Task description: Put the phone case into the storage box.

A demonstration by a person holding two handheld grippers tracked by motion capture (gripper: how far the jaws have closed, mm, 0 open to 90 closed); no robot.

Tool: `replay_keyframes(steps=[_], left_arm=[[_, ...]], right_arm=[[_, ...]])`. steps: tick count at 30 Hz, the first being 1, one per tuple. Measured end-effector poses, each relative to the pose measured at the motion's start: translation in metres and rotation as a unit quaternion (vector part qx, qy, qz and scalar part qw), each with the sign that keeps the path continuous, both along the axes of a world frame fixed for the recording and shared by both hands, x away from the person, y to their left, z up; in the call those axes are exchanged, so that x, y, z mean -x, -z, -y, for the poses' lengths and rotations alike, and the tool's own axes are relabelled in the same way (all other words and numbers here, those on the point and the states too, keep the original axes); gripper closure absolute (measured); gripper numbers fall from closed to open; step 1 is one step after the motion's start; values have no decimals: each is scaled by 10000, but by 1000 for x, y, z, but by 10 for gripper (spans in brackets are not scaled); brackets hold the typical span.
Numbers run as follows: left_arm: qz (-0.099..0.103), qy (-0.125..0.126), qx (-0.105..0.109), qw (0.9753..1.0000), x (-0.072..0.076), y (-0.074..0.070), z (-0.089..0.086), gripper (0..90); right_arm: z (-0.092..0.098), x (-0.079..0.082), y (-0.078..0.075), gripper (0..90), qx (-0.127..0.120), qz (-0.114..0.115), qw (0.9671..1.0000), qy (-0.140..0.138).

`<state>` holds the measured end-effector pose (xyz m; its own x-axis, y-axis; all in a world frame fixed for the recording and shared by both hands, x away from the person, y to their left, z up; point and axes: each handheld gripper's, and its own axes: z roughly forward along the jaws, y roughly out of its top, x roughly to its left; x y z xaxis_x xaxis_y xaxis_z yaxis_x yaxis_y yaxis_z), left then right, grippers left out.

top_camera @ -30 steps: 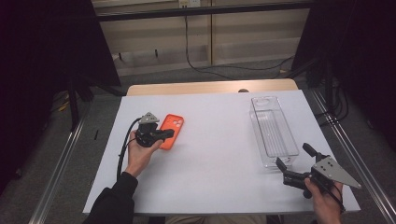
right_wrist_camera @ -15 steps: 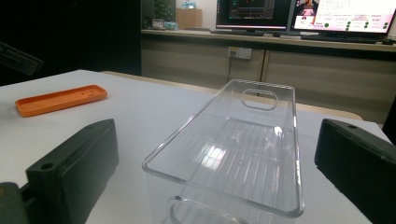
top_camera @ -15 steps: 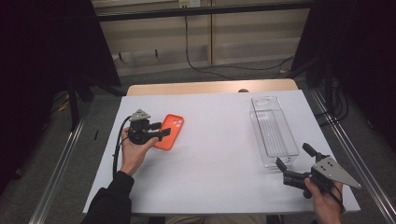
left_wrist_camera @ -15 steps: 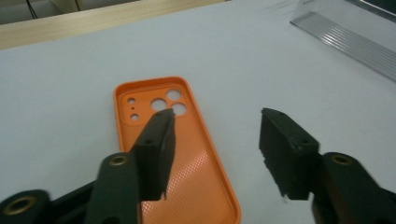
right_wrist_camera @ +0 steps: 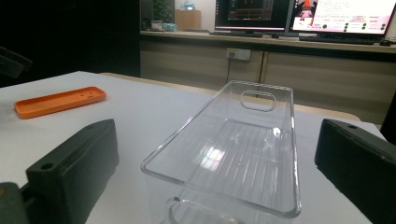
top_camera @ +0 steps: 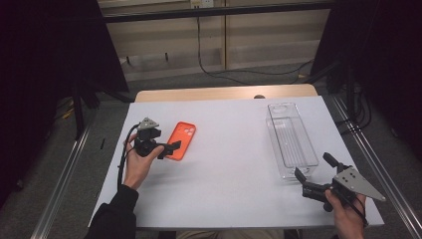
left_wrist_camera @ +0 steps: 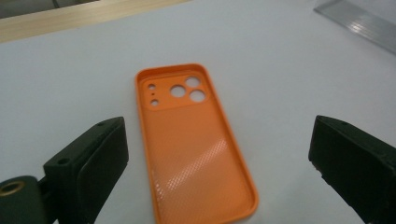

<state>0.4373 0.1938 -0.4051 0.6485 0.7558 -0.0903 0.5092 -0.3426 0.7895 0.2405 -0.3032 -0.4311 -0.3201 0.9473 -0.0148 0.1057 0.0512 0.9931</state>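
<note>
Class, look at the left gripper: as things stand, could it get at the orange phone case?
Probably yes. The left gripper is open, its jaws spread either side of the orange phone case, which lies flat on the white table with nothing between them.

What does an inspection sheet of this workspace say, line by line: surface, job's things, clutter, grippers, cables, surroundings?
Surface: white table, with a wooden strip along its far edge.
Job's things: orange phone case, lying inner side up, camera holes toward the far edge; clear bin, nothing inside.
Clutter: nothing seen.
Grippers: left gripper open, jaws at the case's near end, either side of it; right gripper open, facing the bin's near end.
Cables: a black one trails from the left gripper; another runs down the far wall.
Surroundings: dark curtains, monitors on a counter.
</note>
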Motion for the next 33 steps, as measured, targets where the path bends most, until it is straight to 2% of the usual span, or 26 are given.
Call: replay_keyframes(steps=[2,3,10,11,14,15,18,20,24,26,28,32,33], left_arm=[[59,-43,-239,9997,0,0,-1,49],[30,-62,-173,9998,-1,2,-2,49],[-247,-12,-272,9993,-10,9,-7,57],[-180,-47,-254,9995,-11,10,-9,56],[-249,69,-269,9993,-14,9,-10,64],[-425,348,-476,9974,-17,9,-6,96],[-439,288,-478,9975,-18,10,-4,102],[-570,314,-573,9962,-22,11,-1,102],[-789,185,-430,9958,-33,11,2,92],[-869,194,-590,9943,-37,13,6,71],[-935,217,-643,9933,-40,15,8,63],[-1060,252,-609,9922,-44,19,12,63],[-1142,272,-626,9911,-47,20,14,63]], right_arm=[[0,0,0,0,10,4,10000,4],[0,0,0,0,15,5,10000,1],[0,-1,0,0,17,-5,10000,6],[0,-1,0,0,17,-2,10000,5],[0,-1,0,0,22,-7,10000,8],[0,-1,0,0,18,-4,10000,3],[0,-1,0,0,31,-2,10000,11],[0,0,0,0,12,-1,10000,17],[0,-1,0,0,16,0,10000,-1],[0,-1,0,0,14,-8,10000,3],[0,-1,0,0,21,-2,10000,-8],[0,-1,1,0,11,-20,10000,0],[0,-1,0,0,18,-12,10000,-5]])
